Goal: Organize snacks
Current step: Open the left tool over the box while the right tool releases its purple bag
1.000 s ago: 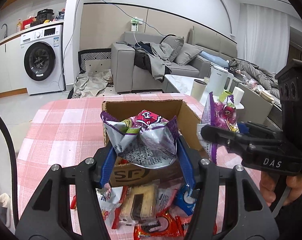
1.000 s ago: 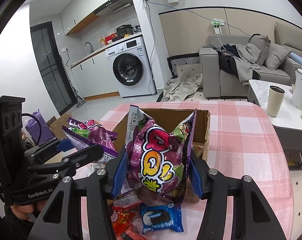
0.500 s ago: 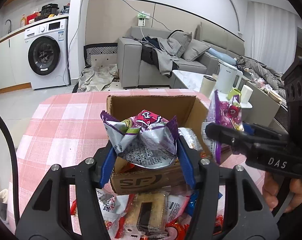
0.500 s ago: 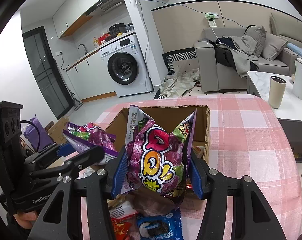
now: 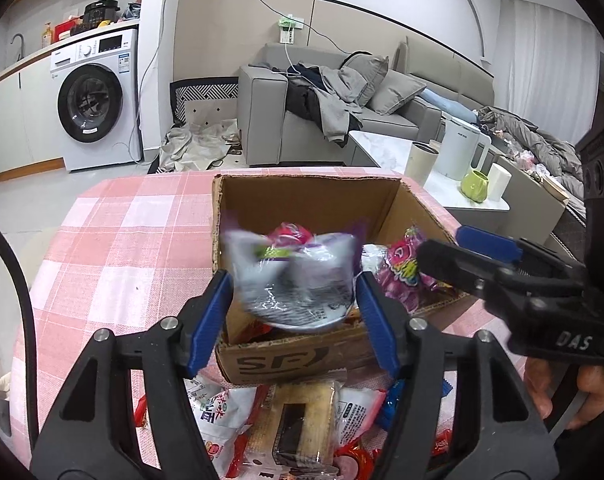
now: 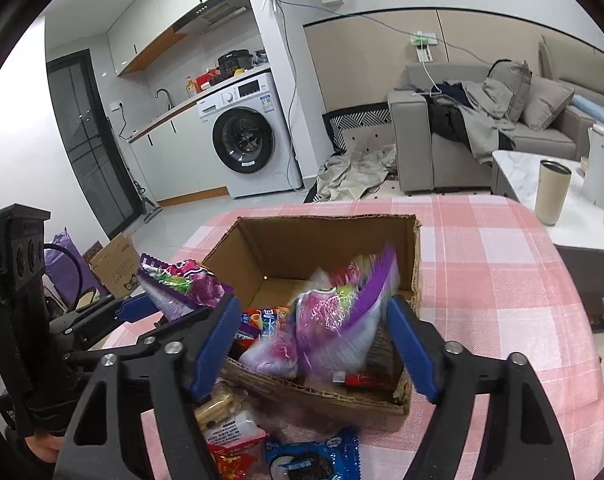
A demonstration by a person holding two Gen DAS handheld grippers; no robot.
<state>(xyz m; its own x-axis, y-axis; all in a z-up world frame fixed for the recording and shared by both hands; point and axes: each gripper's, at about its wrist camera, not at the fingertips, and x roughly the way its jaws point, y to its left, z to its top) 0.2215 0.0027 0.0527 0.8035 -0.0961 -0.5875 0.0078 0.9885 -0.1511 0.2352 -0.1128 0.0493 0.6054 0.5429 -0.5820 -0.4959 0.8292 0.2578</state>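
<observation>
Item: two purple snack bags, dropping into cardboard box (image 6: 334, 240), frame centre.
Right gripper (image 6: 314, 344) jaws just opened, bag (image 6: 342, 320) released, blurred; left gripper (image 5: 293, 312) jaws parting around its bag (image 5: 293, 276). Loose snacks (image 5: 285, 420) remain below.

Blurred snack bag (image 5: 293, 280) over cardboard box (image 5: 302, 200)

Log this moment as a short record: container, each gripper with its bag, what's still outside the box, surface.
container: open cardboard box with snacks inside
left gripper: jaws just opening, blurred purple-and-silver snack bag between the pads, over the box
right gripper: jaws just opened wide, purple snack bag blurred, dropping into the box
outside the box: blue cookie pack and other wrapped snacks at the near side
surface: pink checked tablecloth
</observation>
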